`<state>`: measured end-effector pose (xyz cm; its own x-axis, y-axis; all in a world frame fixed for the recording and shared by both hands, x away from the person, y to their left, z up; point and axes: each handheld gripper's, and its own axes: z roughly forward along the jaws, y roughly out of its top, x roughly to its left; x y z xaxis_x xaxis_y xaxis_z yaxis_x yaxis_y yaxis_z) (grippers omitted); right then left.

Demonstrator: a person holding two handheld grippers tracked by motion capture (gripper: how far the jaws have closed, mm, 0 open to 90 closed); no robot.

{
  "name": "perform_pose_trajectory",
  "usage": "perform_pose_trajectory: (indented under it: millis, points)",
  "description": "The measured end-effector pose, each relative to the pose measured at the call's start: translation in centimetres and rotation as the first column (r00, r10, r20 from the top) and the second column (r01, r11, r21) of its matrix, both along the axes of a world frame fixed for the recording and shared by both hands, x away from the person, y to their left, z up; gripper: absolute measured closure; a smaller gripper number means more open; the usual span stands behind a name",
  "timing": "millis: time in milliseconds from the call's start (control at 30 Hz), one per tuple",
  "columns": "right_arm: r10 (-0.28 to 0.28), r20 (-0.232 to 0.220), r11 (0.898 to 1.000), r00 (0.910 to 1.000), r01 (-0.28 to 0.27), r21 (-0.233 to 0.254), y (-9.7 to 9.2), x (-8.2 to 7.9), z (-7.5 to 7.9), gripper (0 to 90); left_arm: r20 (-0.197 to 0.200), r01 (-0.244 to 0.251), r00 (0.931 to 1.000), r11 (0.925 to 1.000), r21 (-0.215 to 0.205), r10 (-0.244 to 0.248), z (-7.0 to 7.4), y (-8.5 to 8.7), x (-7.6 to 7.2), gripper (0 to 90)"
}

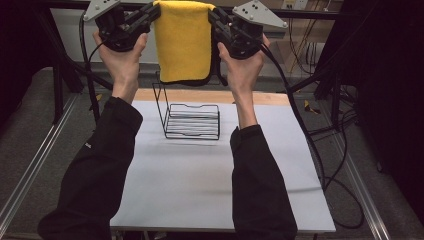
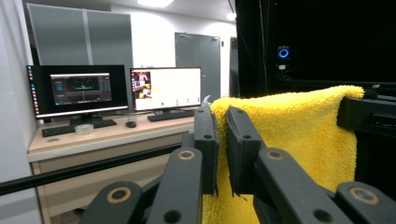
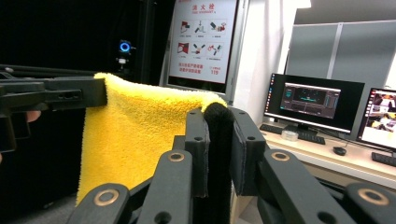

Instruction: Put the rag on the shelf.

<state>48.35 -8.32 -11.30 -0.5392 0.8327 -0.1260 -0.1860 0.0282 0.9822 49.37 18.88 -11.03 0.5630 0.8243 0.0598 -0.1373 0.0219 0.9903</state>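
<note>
A yellow towel (image 1: 182, 42) with a dark edge hangs stretched between both grippers, held high above the far end of the table. My left gripper (image 1: 154, 12) is shut on the towel's top left corner (image 2: 223, 119). My right gripper (image 1: 214, 16) is shut on its top right corner, where the dark fold (image 3: 218, 135) sits between the jaws. The towel's lower edge hangs just above a black wire rack (image 1: 190, 120) standing on the white table (image 1: 215, 175). In the right gripper view the towel (image 3: 135, 135) spreads leftward to the other gripper (image 3: 51, 99).
A thin upright wire frame (image 1: 161, 100) rises at the rack's left side. Black cables (image 1: 320, 150) trail off the table's right edge. Beyond the table stand a desk with monitors (image 2: 116, 88) and a poster (image 3: 203, 39) on a pillar.
</note>
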Motion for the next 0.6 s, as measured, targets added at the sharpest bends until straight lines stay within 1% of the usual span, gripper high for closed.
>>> perform_pose_trajectory:
  millis: [100,233,333,400,433,500,600]
  points:
    - [-0.008,0.001,1.000,1.0000,0.008,0.001,0.0,0.7,0.0,79.2,0.001,-0.001,1.0000,0.9999,0.012,0.001,0.1,-0.1,0.7,83.3]
    - [-0.011,0.003,1.000,0.9999,0.011,-0.002,0.0,1.4,-0.1,79.2,-0.004,-0.002,1.0000,0.9999,0.013,0.002,0.0,-0.1,1.4,83.3]
    - [-0.013,-0.002,1.000,0.9999,0.013,-0.005,0.1,1.9,-0.2,79.2,-0.005,-0.004,1.0000,0.9998,0.018,0.004,-0.4,0.1,2.0,83.3]
    - [-0.014,-0.009,1.000,0.9999,0.013,-0.012,0.3,2.3,-0.5,79.2,-0.013,-0.006,0.9999,0.9998,0.021,0.006,-0.7,0.3,2.3,83.3]
    - [-0.016,-0.009,1.000,0.9998,0.015,-0.023,0.4,2.5,-0.6,79.2,-0.021,-0.007,0.9998,0.9997,0.025,0.007,-0.9,0.4,2.5,83.3]
    - [-0.016,-0.016,1.000,0.9997,0.016,-0.027,0.6,2.8,-0.9,79.2,-0.021,-0.011,0.9997,0.9995,0.031,0.012,-1.2,0.5,2.8,83.3]
    - [-0.014,-0.023,0.999,0.9996,0.014,-0.037,0.9,3.2,-1.4,79.1,-0.033,-0.014,0.9994,0.9994,0.032,0.015,-1.7,0.8,3.2,83.4]
